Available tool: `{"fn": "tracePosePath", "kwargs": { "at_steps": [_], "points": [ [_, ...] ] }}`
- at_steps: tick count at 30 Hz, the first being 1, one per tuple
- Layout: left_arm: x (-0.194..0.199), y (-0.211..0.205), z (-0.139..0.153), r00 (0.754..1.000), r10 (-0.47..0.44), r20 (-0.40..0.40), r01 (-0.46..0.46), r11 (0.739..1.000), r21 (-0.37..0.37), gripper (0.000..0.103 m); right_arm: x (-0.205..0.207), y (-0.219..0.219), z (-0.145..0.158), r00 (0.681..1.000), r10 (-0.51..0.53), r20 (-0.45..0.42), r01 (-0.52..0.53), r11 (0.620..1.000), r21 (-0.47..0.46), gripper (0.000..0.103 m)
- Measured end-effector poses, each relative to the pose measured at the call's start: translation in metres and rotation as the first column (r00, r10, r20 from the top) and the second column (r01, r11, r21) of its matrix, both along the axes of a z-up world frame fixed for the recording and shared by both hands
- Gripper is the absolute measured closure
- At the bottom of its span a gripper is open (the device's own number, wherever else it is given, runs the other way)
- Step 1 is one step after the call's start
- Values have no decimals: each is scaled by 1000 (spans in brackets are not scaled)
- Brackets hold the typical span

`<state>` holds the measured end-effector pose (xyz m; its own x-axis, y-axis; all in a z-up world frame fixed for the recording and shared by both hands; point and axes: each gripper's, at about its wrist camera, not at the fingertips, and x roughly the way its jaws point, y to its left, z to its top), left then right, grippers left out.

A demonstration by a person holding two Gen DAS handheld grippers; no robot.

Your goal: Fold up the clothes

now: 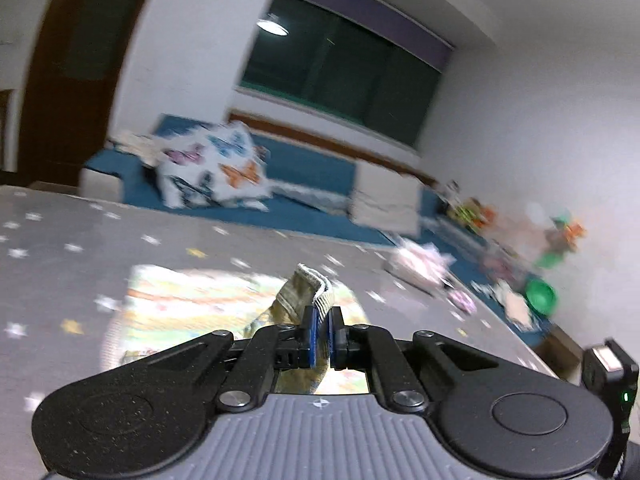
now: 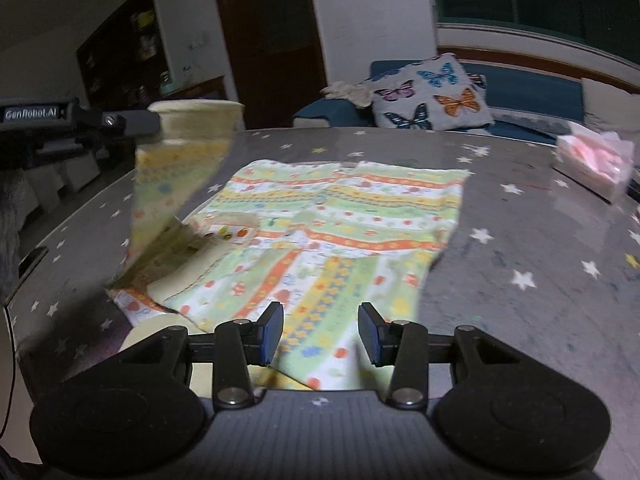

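Note:
A small patterned garment (image 2: 332, 232) with orange, yellow and green floral stripes lies spread on the grey star-print table (image 2: 520, 240). My left gripper (image 1: 322, 322) is shut on the garment's ribbed cuff (image 1: 316, 284) and holds that part up off the table. From the right wrist view, the left gripper (image 2: 154, 122) appears at the far left with the lifted cloth (image 2: 176, 176) hanging from it. My right gripper (image 2: 320, 330) is open just above the garment's near edge, with nothing between its fingers.
A pink-and-white tissue pack (image 2: 596, 160) sits at the table's right side. Behind the table runs a blue sofa (image 2: 532, 92) with a butterfly cushion (image 2: 432, 94). Toys and a green bowl (image 1: 540, 296) lie past the right edge.

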<state>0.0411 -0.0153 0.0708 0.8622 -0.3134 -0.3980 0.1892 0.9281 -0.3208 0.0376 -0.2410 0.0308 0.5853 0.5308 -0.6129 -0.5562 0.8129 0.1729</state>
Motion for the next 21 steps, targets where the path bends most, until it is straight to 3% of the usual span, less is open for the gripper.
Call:
{"fn": "tracePosePath", "kwargs": {
  "at_steps": [5, 10, 13, 16, 21],
  "points": [
    [10, -41, -31, 986, -140, -95, 143, 989, 24, 92, -2, -13, -1, 999, -32, 0, 32, 999, 4, 62],
    [1, -41, -46, 972, -195, -128, 205, 976, 69, 92, 1, -10, 2, 999, -31, 8, 31, 1000, 2, 62],
    [-2, -18, -46, 977, -171, -126, 182, 980, 80, 88, 6, -4, 5, 1000, -21, 15, 20, 1000, 1, 62],
    [1, 7, -49, 986, -100, -131, 119, 983, 138, 88, 10, 2, 7, 1000, -10, 22, 10, 1000, 0, 62],
    [19, 41, -68, 980, 6, -200, 37, 977, 209, 89, 24, 33, 2, 999, 52, 10, -52, 999, -11, 63]
  ]
}}
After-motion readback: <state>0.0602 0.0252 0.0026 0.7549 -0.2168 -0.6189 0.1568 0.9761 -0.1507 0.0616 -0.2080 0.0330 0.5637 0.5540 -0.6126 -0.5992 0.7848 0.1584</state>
